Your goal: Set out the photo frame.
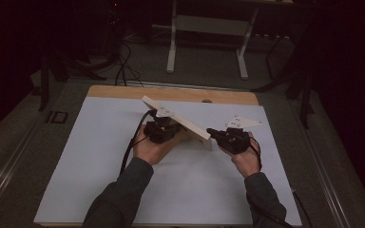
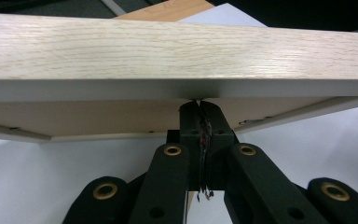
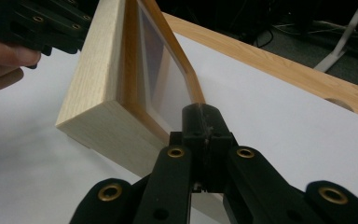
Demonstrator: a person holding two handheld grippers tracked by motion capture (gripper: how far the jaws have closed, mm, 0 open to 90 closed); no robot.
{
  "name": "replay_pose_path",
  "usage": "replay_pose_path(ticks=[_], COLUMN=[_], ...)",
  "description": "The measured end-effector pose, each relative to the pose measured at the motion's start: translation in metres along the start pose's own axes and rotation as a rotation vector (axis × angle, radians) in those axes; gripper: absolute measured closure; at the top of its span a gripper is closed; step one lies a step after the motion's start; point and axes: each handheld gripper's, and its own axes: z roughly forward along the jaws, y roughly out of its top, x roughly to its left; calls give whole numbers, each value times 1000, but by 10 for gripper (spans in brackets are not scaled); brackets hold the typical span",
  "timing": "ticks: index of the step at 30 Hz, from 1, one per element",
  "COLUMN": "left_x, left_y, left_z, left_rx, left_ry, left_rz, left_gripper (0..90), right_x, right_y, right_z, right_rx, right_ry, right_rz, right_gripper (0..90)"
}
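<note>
- The wooden picture frame [image 1: 178,121] stands tilted on its edge on the white sheet of the counter [image 1: 100,156], between the two hands; its long axis runs from the far left down to the near right in the high view.
- The left tongs [image 1: 167,127] sit at the middle of the frame's long side. In the left gripper view their closed tips [image 2: 199,109] meet just under the frame's pale edge [image 2: 177,88], so the frame lies straight ahead of and above these tongs, with its length running crosswise to them.
- The jaws of the left tongs are pressed fully together; whether they pinch a thin lip of the frame or merely prop it cannot be told.
- The right tongs [image 1: 212,132] stand at the frame's near right corner [image 1: 205,138]. In the right gripper view the closed tips [image 3: 201,116] touch the inner rim beside the glass [image 3: 161,70], and the frame stretches away ahead and to the left of them.
- The right jaws are likewise shut tight, with nothing visibly between them.
- Judgement: both tongs are right at the frame, the left at mid-length and the right at the end, so any tipping or laying flat turns about the long bottom edge resting on the counter.
</note>
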Motion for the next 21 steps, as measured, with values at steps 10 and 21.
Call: replay_pose_path(ticks=[10, 21], left_x=[-2, 0], left_y=[-1, -1], left_z=[2, 4], left_rx=[3, 7], left_ry=[-4, -8], left_rz=[7, -1], left_gripper=[898, 898], right_x=[4, 11], right_y=[0, 2], right_z=[0, 1], right_rx=[-3, 3], right_ry=[11, 31], right_rz=[-10, -34], right_gripper=[898, 899])
